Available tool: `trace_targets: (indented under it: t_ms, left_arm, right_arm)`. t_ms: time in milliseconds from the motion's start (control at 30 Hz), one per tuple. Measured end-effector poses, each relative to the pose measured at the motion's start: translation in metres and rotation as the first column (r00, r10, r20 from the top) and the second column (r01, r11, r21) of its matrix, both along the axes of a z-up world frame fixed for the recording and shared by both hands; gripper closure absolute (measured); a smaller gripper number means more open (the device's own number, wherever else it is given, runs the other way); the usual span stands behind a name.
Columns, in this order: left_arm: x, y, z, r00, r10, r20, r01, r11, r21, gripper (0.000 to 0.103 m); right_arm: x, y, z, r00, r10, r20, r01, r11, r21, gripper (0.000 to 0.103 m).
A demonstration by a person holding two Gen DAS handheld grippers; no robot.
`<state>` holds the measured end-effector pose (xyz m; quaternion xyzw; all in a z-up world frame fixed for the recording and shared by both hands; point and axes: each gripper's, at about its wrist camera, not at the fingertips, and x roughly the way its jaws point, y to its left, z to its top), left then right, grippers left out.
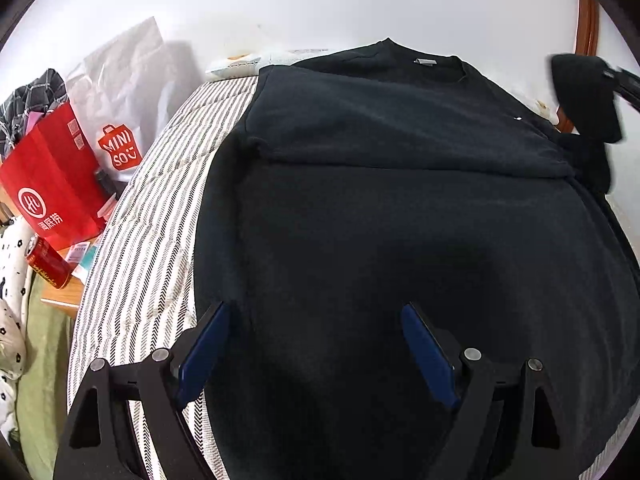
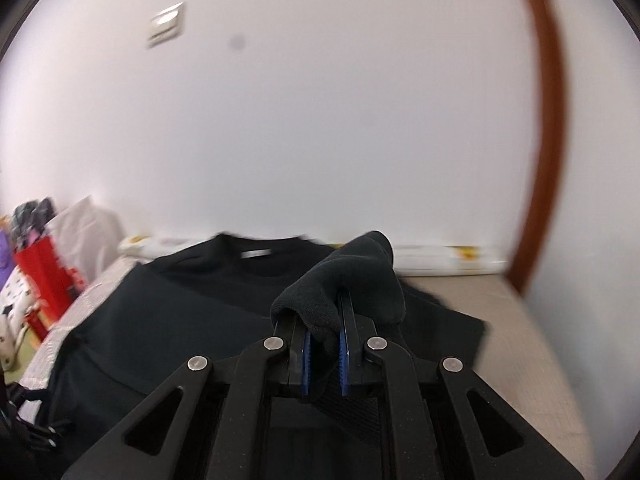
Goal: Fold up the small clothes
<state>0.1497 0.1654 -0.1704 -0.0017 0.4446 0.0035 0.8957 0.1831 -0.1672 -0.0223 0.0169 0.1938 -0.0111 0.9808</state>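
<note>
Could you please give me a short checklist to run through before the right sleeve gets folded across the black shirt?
1. Right gripper has the sleeve: ok, its jaws are shut on the dark fabric and the cuff is lifted off the bed.
2. Left gripper free: ok, jaws wide open above the hem, no fabric clamped.
3. Left sleeve already folded in: ok, it lies across the chest of the black shirt.
4. Shirt body flat: ok in the left wrist view, no big wrinkles.
5. Landing area clear: ok, nothing lies on the chest.
6. Shirt fully on the striped bedcover: cannot tell, the near hem is hidden behind the gripper.
</note>
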Motion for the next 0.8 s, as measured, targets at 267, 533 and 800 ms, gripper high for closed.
trace_targets:
  t_ms: [267,533,800]
  left_arm:
    - [-0.001,0.002,0.000,1.000,0.001,0.003,-0.001,1.000,-0.009,0.017]
    - [0.000,0.002,0.000,1.000,0.000,0.000,0.000,1.000,-0.004,0.017]
    - [0.001,0.001,0.000,1.000,-0.004,-0.002,0.004,1.000,-0.004,0.016]
  right_arm:
    - [0.068,0.101,-0.058,0.995,0.054,-0.083,-0.055,0.998,-0.010,0.089]
    - [0.075,0.088,-0.100,0.959,0.102,-0.266,-0.130,0.988,-0.089,0.030]
    - [0.019,0.045,-0.087,0.965,0.138,-0.224,-0.150,0.988,-0.038,0.023]
